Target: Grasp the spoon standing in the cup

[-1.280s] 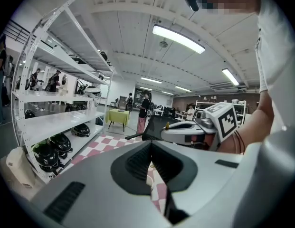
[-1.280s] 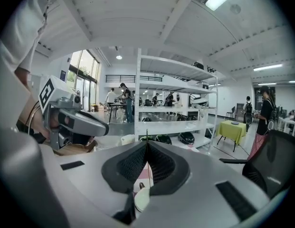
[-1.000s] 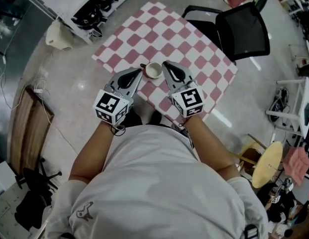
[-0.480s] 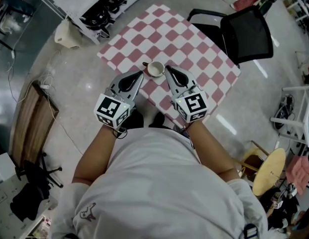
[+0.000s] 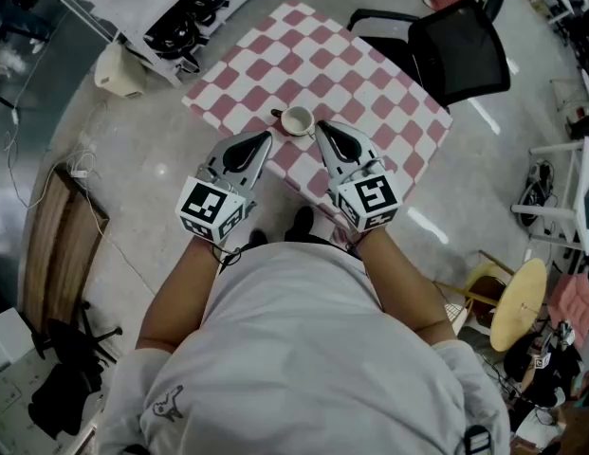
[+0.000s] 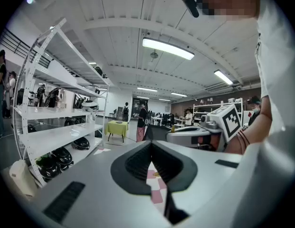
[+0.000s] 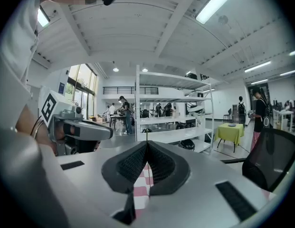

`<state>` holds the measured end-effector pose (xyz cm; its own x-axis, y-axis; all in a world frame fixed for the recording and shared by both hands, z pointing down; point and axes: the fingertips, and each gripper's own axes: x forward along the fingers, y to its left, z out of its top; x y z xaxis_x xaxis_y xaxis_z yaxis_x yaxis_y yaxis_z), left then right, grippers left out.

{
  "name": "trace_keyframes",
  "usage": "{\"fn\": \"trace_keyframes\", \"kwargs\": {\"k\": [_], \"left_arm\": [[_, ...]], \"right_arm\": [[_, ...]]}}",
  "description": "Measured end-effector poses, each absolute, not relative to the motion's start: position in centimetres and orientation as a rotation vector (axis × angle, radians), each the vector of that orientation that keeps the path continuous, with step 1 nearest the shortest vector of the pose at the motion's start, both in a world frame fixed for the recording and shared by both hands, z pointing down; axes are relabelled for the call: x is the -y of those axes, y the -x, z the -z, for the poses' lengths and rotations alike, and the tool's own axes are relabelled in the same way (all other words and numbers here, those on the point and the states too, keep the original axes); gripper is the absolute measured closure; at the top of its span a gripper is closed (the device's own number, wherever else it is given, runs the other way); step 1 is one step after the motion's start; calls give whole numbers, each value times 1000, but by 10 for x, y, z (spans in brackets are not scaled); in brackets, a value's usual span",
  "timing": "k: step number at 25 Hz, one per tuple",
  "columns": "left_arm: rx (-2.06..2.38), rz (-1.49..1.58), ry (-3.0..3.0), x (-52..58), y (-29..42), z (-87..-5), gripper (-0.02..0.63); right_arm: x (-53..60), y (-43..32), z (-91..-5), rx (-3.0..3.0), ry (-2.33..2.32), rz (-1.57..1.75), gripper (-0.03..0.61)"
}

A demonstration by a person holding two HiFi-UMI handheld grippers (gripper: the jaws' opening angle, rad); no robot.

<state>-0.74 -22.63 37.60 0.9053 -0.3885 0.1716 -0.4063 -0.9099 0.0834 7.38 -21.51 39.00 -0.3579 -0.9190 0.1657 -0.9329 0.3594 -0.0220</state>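
Observation:
A white cup (image 5: 296,119) stands on the pink-and-white checked tablecloth (image 5: 351,64), near its front edge. A dark spoon handle (image 5: 275,114) sticks out at the cup's left rim. My left gripper (image 5: 266,138) hovers just short of the cup, to its lower left, jaws shut and empty. My right gripper (image 5: 321,126) sits close to the cup's right side, also shut with nothing in it. In the left gripper view my left gripper (image 6: 151,142) has its tips touching, and only a strip of cloth (image 6: 155,186) shows below them. The right gripper view shows my right gripper (image 7: 147,142) the same way. Neither gripper view shows the cup.
A black office chair (image 5: 460,55) stands at the table's far right corner. A white shelf with dark helmets (image 5: 180,27) and a pale container (image 5: 114,69) lie to the left. A wooden board (image 5: 52,245) leans on the floor at left, a round wooden stool (image 5: 517,306) at right.
Both grippers have drawn back a little from the cup, which now lies just past their tips. Both stay shut.

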Motion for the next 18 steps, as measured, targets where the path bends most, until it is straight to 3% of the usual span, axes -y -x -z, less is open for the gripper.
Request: {"fn": "trace_keyframes", "kwargs": {"k": [18], "left_arm": [[408, -181, -3009, 158, 98, -364, 603]], "right_arm": [[130, 15, -375, 2344, -1818, -98, 546]]}}
